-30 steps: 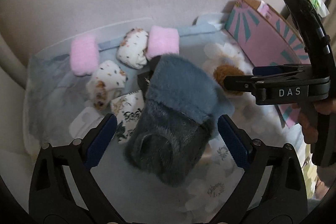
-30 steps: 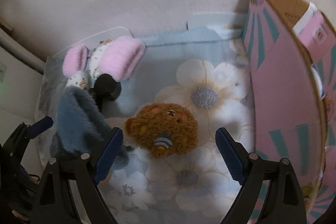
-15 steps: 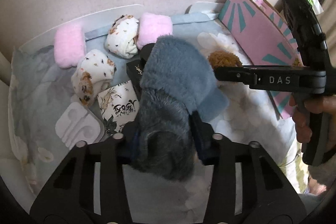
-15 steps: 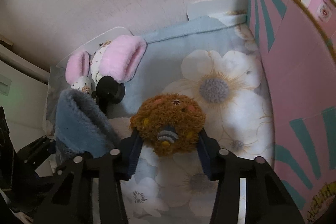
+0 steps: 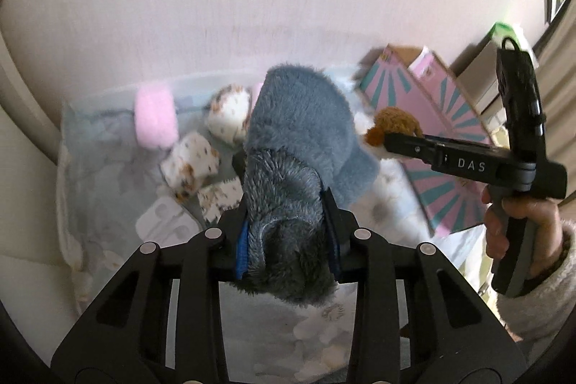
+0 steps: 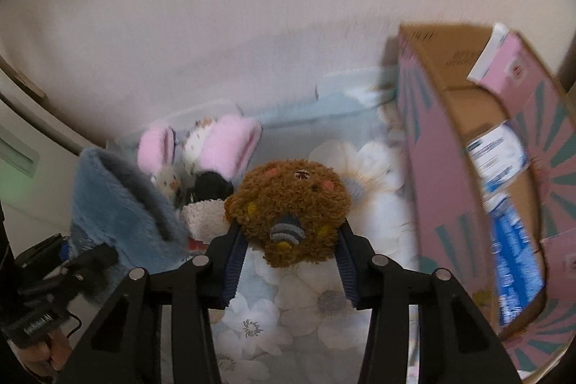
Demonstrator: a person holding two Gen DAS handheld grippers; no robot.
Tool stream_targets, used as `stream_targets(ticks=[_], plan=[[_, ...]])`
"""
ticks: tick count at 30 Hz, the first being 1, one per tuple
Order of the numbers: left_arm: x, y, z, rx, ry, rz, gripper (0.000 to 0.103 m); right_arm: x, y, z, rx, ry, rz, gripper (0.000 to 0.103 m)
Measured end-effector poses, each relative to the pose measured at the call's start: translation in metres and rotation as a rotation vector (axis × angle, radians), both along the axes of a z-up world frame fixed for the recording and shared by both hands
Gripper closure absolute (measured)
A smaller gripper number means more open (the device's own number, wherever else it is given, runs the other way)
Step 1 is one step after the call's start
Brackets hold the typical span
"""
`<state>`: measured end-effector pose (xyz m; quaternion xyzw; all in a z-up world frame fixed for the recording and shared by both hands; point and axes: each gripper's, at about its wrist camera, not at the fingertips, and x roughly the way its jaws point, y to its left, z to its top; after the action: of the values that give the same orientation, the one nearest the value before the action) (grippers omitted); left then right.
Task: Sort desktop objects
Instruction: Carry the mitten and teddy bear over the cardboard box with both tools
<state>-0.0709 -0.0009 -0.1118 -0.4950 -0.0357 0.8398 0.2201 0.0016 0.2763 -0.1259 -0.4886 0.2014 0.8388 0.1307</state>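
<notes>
The left gripper [image 5: 286,240] is clamped on the lower end of a grey-blue plush item [image 5: 295,146]; its jaws have just been closing, and the pile bulges out around the blue pads. The right gripper [image 6: 289,243] is clamped across the underside of a brown plush bear [image 6: 291,200], whose jaws closed onto it a moment ago. Both items hang clear above the floral cloth [image 6: 324,312].

Handling: both items look light, soft and compressible, with no fragile parts visible. The grey-blue plush flops over above the pads, so a grip near its middle would probably control it better than an end grip. The bear is compact and round (a central squeeze, as applied, suits it); plush pile can creep out of a loose clamp.

The pink cardboard box [image 6: 464,168] stands open just to the right of the cloth, and is a likely destination.

Limits of view: both views are motion-blurred. The grey-blue plush covers a dark object behind it, which cannot be identified. The pink rolls [image 5: 154,121] and spotted rolls [image 5: 189,161] are partly hidden. The box contents are smeared and unreadable.
</notes>
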Motion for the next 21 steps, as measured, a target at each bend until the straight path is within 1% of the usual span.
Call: stream_targets(ticks=[3,5,7,11,16,18,19,21], plan=[[-0.005,0.003,0.026,0.004,0.030,-0.018,0.073,0.006,0.009,0.025,0.011,0.048,-0.011,0.061],[-0.014,0.011,0.044,0.005,0.063,-0.037,0.073,0.014,0.019,0.040,0.024,0.080,-0.043,0.061],[-0.020,0.020,0.057,0.007,0.090,-0.056,0.073,0.024,0.031,0.055,0.036,0.105,-0.081,0.061],[-0.040,0.057,0.081,0.022,0.147,-0.131,0.073,0.047,0.056,0.078,0.082,0.130,-0.171,0.061],[-0.067,0.116,0.095,0.047,0.174,-0.242,0.073,0.082,0.085,0.088,0.097,0.121,-0.289,0.061],[-0.080,0.151,0.098,0.055,0.178,-0.307,0.073,0.093,0.093,0.087,0.096,0.109,-0.331,0.061],[-0.082,0.160,0.098,0.056,0.179,-0.323,0.073,0.098,0.097,0.085,0.094,0.105,-0.347,0.061],[-0.092,0.193,0.096,0.054,0.173,-0.379,0.073,0.108,0.103,0.081,0.091,0.093,-0.382,0.061]])
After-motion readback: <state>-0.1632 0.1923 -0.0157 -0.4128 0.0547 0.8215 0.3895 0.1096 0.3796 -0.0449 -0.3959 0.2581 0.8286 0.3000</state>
